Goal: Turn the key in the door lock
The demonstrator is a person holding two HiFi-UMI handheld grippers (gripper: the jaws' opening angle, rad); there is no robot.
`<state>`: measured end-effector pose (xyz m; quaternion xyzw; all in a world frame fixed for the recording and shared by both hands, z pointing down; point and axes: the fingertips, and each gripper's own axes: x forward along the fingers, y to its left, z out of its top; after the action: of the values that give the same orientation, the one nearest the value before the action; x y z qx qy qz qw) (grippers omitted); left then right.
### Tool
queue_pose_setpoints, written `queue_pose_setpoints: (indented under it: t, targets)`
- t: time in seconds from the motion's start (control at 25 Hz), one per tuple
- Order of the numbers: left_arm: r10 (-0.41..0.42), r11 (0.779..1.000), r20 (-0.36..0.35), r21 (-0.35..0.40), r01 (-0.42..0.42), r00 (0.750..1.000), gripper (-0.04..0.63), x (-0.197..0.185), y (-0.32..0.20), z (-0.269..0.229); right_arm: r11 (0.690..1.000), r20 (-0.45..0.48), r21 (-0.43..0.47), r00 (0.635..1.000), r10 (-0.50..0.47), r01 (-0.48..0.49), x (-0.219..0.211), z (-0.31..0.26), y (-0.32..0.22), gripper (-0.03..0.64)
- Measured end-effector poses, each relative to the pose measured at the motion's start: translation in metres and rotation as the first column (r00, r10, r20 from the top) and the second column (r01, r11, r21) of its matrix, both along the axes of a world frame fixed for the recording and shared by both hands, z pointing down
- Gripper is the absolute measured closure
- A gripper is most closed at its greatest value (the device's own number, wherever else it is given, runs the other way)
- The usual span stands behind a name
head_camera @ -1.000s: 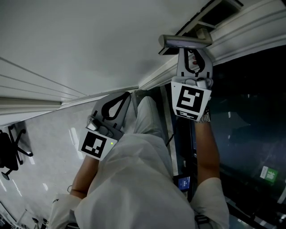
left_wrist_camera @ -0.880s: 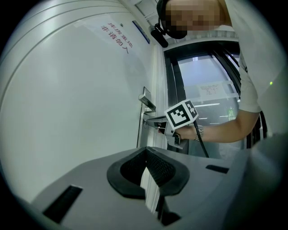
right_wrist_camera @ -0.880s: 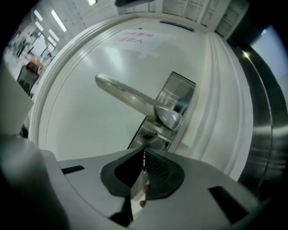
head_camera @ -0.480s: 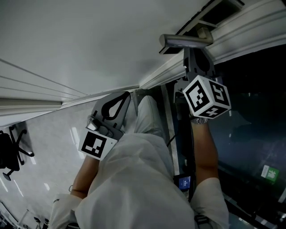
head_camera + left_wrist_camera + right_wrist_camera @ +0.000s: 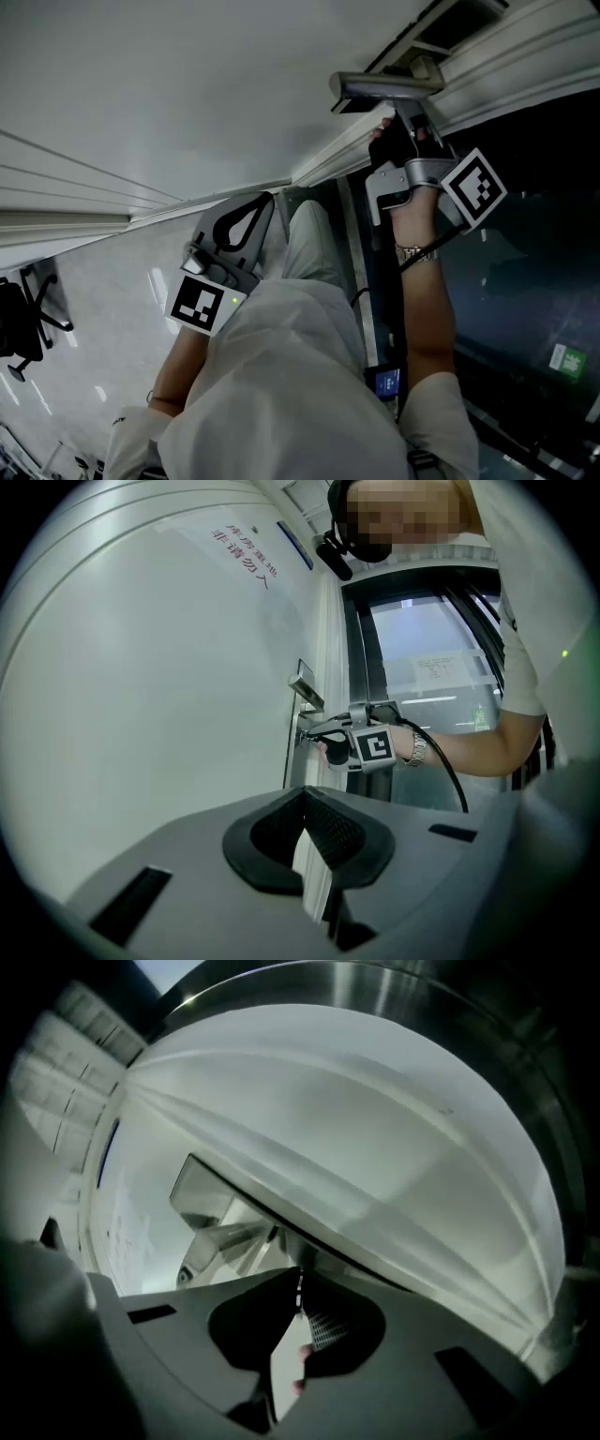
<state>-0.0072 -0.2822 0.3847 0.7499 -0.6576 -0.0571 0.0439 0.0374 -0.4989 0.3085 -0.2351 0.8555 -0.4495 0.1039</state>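
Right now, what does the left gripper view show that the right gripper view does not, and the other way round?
Only the left gripper view: the right gripper from the side, tips at the edge of the door, its marker cube, the wristwatch, a window with a paper notice, and the left gripper, jaws closed and empty.
Only the right gripper view: that gripper's own jaws, closed, close to the door handle; no key can be made out.
Both: the white door and the door handle.
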Motion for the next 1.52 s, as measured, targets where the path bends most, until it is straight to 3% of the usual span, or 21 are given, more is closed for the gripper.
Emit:
queue_pose_setpoints:
  t: [0.12, 0.2, 0.28, 0.36, 0.48, 0.56, 0.64, 0.72, 0.76, 0.92, 1.0, 1.08, 1.16, 1.24, 1.32, 1.52]
  targets:
    - [0.002, 1.000, -0.002, -0.003, -0.002, 1.000, 0.591, 0.000, 0.000, 0.001, 0.979, 0.194, -0.195, 0.981, -0.017, 0.055, -0.002, 0.004, -0.001, 0.604]
    - [0.004, 1.000, -0.001, 0.000, -0.004, 1.000, 0.591, 0.001, 0.000, 0.001, 0.970, 0.247, -0.229, 0.969, -0.026, 0.085, -0.002, 0.005, -0.002, 0.604]
    - [0.008, 1.000, 0.000, 0.002, -0.008, 1.000, 0.591, 0.002, -0.001, 0.001, 0.987, 0.176, -0.132, 0.982, -0.066, 0.090, -0.004, 0.001, 0.000, 0.604]
    - [0.011, 1.000, 0.000, 0.000, -0.011, 1.000, 0.591, 0.003, 0.000, 0.000, 0.993, 0.041, 0.048, 0.993, -0.109, 0.107, -0.007, -0.009, 0.005, 0.573]
    - [0.007, 1.000, 0.001, 0.000, -0.007, 1.000, 0.591, 0.002, 0.000, 0.000, 0.940, -0.174, 0.308, 0.980, -0.097, 0.147, -0.006, -0.017, 0.013, 0.463]
    - [0.006, 1.000, 0.001, 0.001, -0.006, 1.000, 0.591, 0.002, 0.000, 0.000, 0.864, -0.350, 0.467, 0.937, -0.014, 0.188, -0.002, -0.011, 0.015, 0.447]
    - [0.009, 1.000, 0.002, 0.000, -0.009, 1.000, 0.591, 0.003, 0.000, 0.001, 0.713, -0.522, 0.643, 0.841, 0.140, 0.280, -0.002, -0.012, 0.020, 0.445]
    - [0.013, 1.000, 0.002, 0.000, -0.013, 1.000, 0.591, 0.004, 0.000, 0.002, 0.550, -0.607, 0.740, 0.738, 0.296, 0.387, -0.005, -0.011, 0.028, 0.445]
    - [0.015, 1.000, 0.002, 0.000, -0.015, 1.000, 0.591, 0.004, -0.001, 0.002, 0.492, -0.621, 0.759, 0.702, 0.349, 0.427, -0.008, -0.010, 0.032, 0.445]
    - [0.024, 1.000, 0.004, 0.002, -0.024, 1.000, 0.591, 0.007, -0.002, 0.002, 0.338, -0.618, 0.785, 0.614, 0.491, 0.520, -0.017, -0.007, 0.041, 0.445]
    - [0.025, 1.000, 0.009, 0.001, -0.025, 1.000, 0.591, 0.008, -0.001, 0.002, 0.250, -0.590, 0.781, 0.547, 0.594, 0.572, -0.019, -0.006, 0.039, 0.446]
    - [0.021, 1.000, 0.009, -0.002, -0.021, 1.000, 0.591, 0.007, -0.001, 0.003, 0.195, -0.567, 0.761, 0.488, 0.663, 0.619, -0.020, -0.005, 0.038, 0.446]
    - [0.016, 1.000, 0.007, -0.005, -0.015, 1.000, 0.591, 0.006, 0.000, 0.004, 0.184, -0.564, 0.747, 0.463, 0.683, 0.638, -0.022, -0.003, 0.037, 0.446]
    - [0.012, 1.000, 0.006, -0.009, -0.012, 1.000, 0.591, 0.006, 0.001, 0.005, 0.196, -0.571, 0.746, 0.459, 0.681, 0.636, -0.021, -0.001, 0.036, 0.452]
    - [0.010, 1.000, 0.006, -0.011, -0.010, 1.000, 0.591, 0.005, 0.001, 0.006, 0.199, -0.566, 0.755, 0.467, 0.680, 0.625, -0.021, 0.000, 0.033, 0.512]
    - [0.001, 1.000, 0.005, -0.013, -0.001, 1.000, 0.591, 0.002, 0.002, 0.007, 0.225, -0.567, 0.774, 0.489, 0.663, 0.592, -0.022, -0.001, 0.032, 0.536]
